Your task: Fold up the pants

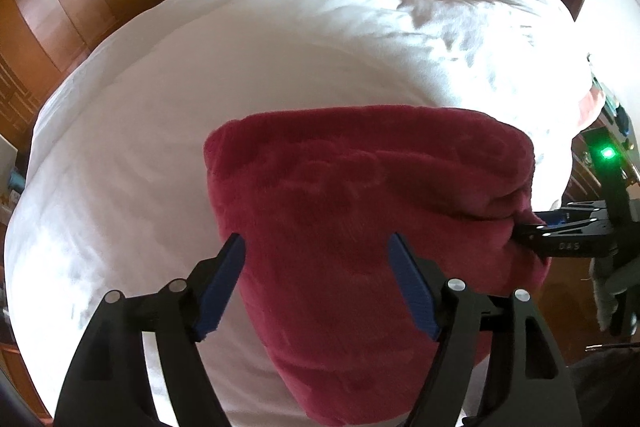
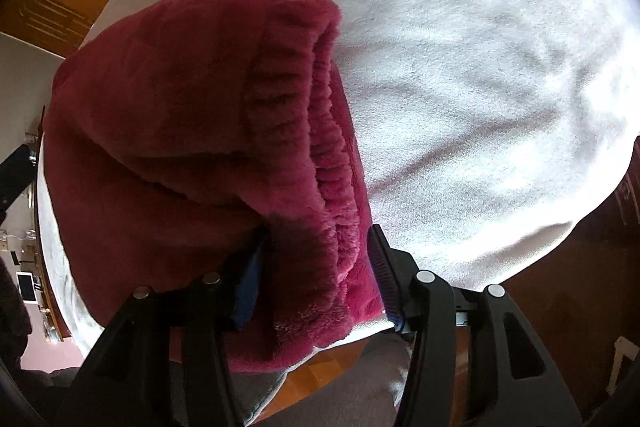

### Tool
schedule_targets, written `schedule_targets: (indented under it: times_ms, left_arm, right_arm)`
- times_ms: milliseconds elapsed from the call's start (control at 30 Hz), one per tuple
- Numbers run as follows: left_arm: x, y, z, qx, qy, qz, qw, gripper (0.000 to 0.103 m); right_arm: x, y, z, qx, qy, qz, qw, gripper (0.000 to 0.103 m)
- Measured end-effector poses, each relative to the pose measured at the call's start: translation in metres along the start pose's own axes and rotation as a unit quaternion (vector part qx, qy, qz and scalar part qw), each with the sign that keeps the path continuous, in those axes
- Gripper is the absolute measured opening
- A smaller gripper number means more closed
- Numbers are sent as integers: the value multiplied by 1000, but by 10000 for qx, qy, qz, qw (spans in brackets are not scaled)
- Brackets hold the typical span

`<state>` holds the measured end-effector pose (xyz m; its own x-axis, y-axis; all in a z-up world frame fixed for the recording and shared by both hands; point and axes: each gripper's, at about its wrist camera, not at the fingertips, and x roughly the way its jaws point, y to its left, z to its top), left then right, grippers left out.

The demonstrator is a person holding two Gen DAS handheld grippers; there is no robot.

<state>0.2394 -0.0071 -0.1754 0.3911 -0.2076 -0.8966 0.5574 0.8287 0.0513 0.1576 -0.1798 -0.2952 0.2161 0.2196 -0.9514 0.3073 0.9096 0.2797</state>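
While pants (image 1: 372,211) lie folded at near bed (image 1: 248,75) edge, right gripper (image 2: 316,267) pinches waistband corner. Left gripper (image 1: 316,279) spread wide above fabric, gripping nothing. Bundle's long axis runs left-right; right arm nearer the elastic edge.

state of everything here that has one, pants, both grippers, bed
pants: red fleece, folded into a thick bundle, lying at the bed's near edge
left gripper: open, fingers apart over the pants, holding nothing
right gripper: shut on the pants' layered edge
bed: covered by a white duvet, rumpled toward the pillows
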Motion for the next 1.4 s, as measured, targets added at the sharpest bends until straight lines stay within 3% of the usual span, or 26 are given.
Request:
schedule_targets:
  times_ms: [167, 300, 433, 600, 933, 1067, 1267, 1400]
  left_arm:
    - [5, 7, 1, 34, 50, -58, 10000, 77]
    - [12, 14, 0, 52, 138, -76, 9999, 78]
    - [15, 20, 1, 60, 161, -50, 9998, 78]
    - [16, 25, 2, 52, 156, -38, 9999, 78]
    - [21, 31, -4, -43, 262, -40, 9996, 78]
    - [25, 36, -6, -156, 332, -105, 9993, 78]
    - [30, 48, -11, -498, 395, -451, 9970, 85]
    - [36, 72, -21, -1229, 512, -1051, 9855, 85]
  right_arm:
    - [-11, 0, 4, 49, -7, 195, 9998, 55]
    - [-25, -12, 9, 255, -188, 327, 9990, 67]
    - [-32, -19, 20, 596, -386, 600, 9957, 70]
    - [-29, -23, 30, 682, -340, 723, 9945, 71]
    - [-10, -7, 37, 622, -163, 596, 9962, 74]
    - [-5, 1, 44, 582, -233, 265, 9977, 78]
    - [9, 11, 49, 563, -341, -214, 9976, 78]
    - [17, -9, 49, 1086, -140, 566, 9924, 78]
